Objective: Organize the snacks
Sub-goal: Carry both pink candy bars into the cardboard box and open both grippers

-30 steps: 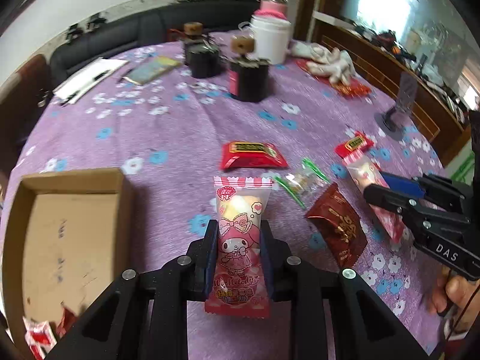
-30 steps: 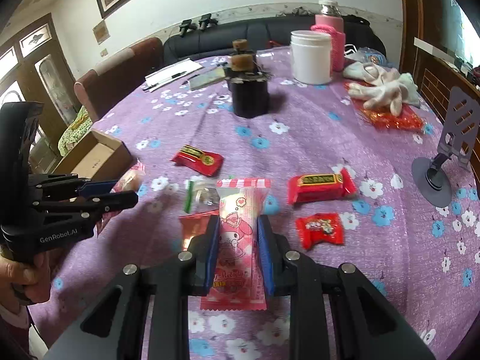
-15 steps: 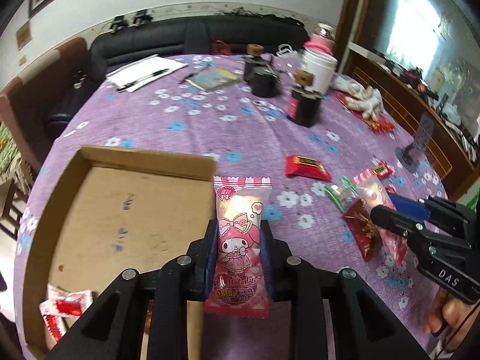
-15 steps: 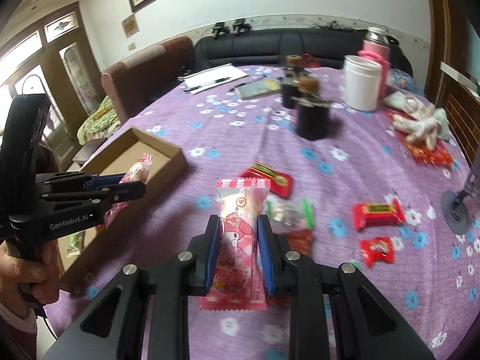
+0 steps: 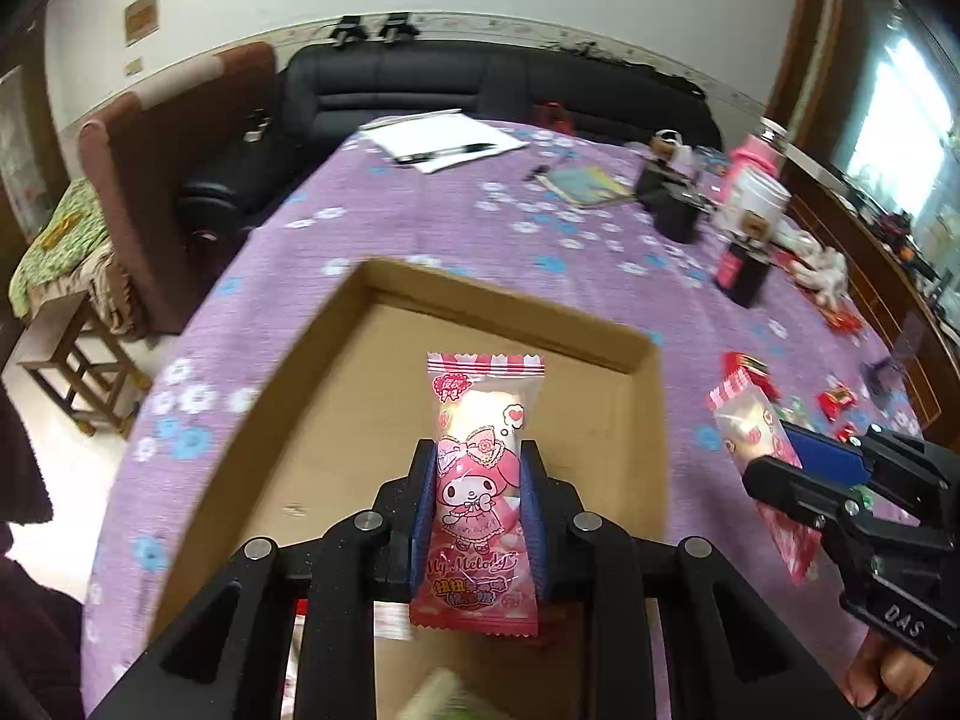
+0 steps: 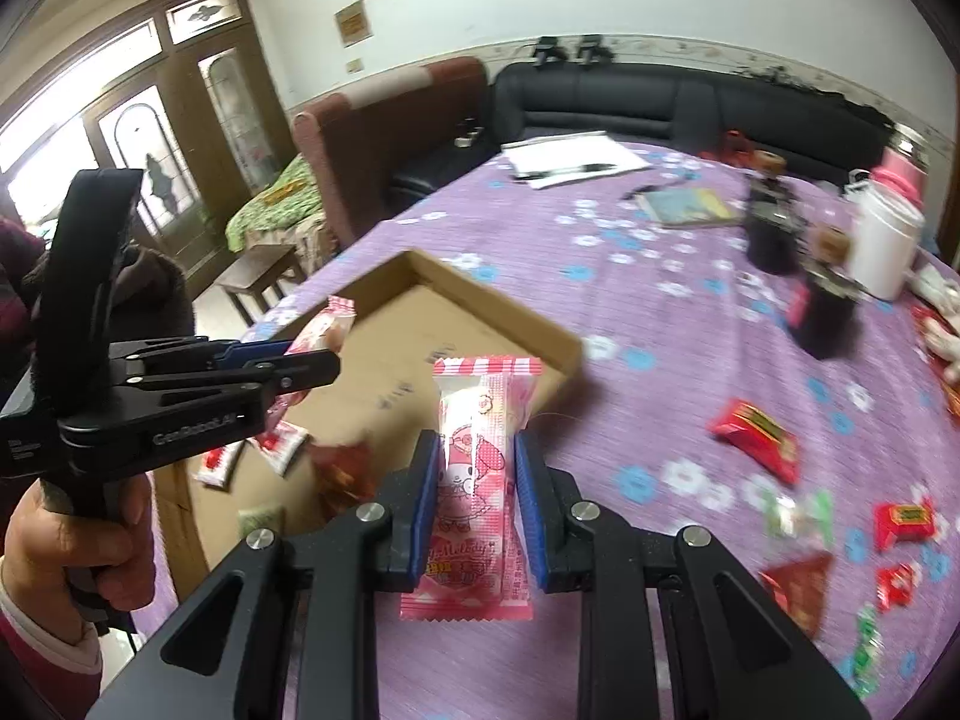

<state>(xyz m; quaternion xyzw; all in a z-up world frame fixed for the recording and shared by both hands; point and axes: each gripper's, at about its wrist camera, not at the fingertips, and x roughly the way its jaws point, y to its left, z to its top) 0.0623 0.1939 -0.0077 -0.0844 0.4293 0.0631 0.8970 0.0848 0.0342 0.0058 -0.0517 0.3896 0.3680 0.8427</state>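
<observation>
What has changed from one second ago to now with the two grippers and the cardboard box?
Both grippers carried their pink My Melody packets from the loose snacks toward the cardboard box. The left gripper now holds its pink My Melody packet over the box; the right gripper holds the second pink packet just beside it. Unchanged: both jaws stay shut on their packets, nothing released.

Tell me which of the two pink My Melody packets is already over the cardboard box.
The left gripper's packet: it hangs above the cardboard box floor. The right gripper's packet is beside the box, over the purple cloth.
</observation>
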